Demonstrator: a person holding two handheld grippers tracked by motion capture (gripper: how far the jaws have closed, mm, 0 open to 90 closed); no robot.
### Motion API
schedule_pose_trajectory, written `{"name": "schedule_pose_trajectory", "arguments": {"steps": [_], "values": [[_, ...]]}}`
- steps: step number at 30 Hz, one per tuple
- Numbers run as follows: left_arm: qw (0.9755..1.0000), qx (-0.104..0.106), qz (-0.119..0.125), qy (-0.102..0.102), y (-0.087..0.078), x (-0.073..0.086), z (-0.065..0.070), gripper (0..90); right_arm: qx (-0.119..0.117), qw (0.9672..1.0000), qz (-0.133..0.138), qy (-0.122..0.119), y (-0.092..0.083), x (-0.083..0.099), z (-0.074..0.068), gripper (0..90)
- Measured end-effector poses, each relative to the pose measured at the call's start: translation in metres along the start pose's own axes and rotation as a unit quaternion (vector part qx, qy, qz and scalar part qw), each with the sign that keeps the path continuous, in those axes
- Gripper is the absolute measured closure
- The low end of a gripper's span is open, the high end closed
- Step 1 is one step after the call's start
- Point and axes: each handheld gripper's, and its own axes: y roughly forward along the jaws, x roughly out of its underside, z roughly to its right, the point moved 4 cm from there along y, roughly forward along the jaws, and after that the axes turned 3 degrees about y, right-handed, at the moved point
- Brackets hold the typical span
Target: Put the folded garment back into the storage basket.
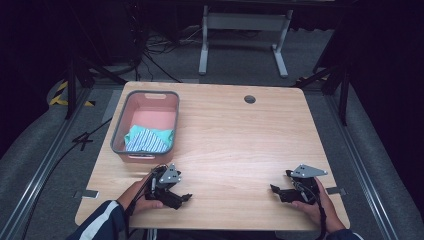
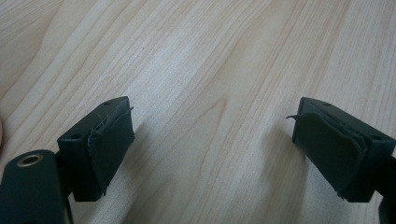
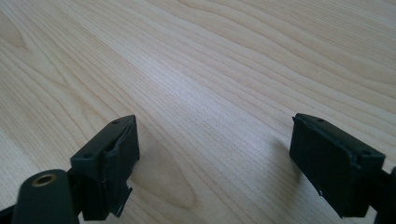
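Observation:
A pink basket with a grey rim [image 1: 118, 129] stands at the table's left side and holds a folded teal and striped cloth [image 1: 147, 139]. My left gripper [image 1: 186, 198] rests low over the wood near the front edge, just in front of the basket, with its jaws pointing right. In the left gripper view the left gripper [image 2: 212, 140] stands open over bare wood. My right gripper [image 1: 274, 189] sits at the front right with its jaws pointing left. The right gripper [image 3: 215, 158] is open too, and bare wood lies between its pads.
The wooden table [image 1: 235, 135] has a round cable hole [image 1: 249, 99] near its far edge. Metal rails run along both sides on the floor. A white frame stands behind the table.

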Motion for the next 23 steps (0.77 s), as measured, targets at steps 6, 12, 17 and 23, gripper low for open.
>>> {"name": "schedule_pose_trajectory", "arguments": {"steps": [6,12,17,23], "values": [[1.0000,0.000,0.001,-0.001,0.0002,-0.0001,0.0002,12.7,0.001,1.0000,0.000,0.001,0.0001,-0.0001,-0.0001,16.2],[1.0000,0.000,0.001,-0.001,0.0002,-0.0001,0.0002,12.7,0.002,1.0000,0.000,0.002,0.0003,-0.0002,-0.0001,16.2],[1.0000,0.000,0.001,-0.002,0.0002,-0.0001,0.0002,12.7,0.003,1.0000,0.000,0.002,0.0003,-0.0002,-0.0001,16.2],[1.0000,0.000,0.001,-0.002,0.0002,-0.0001,0.0002,12.7,0.003,1.0000,0.000,0.002,0.0003,-0.0002,-0.0002,16.3]]}}
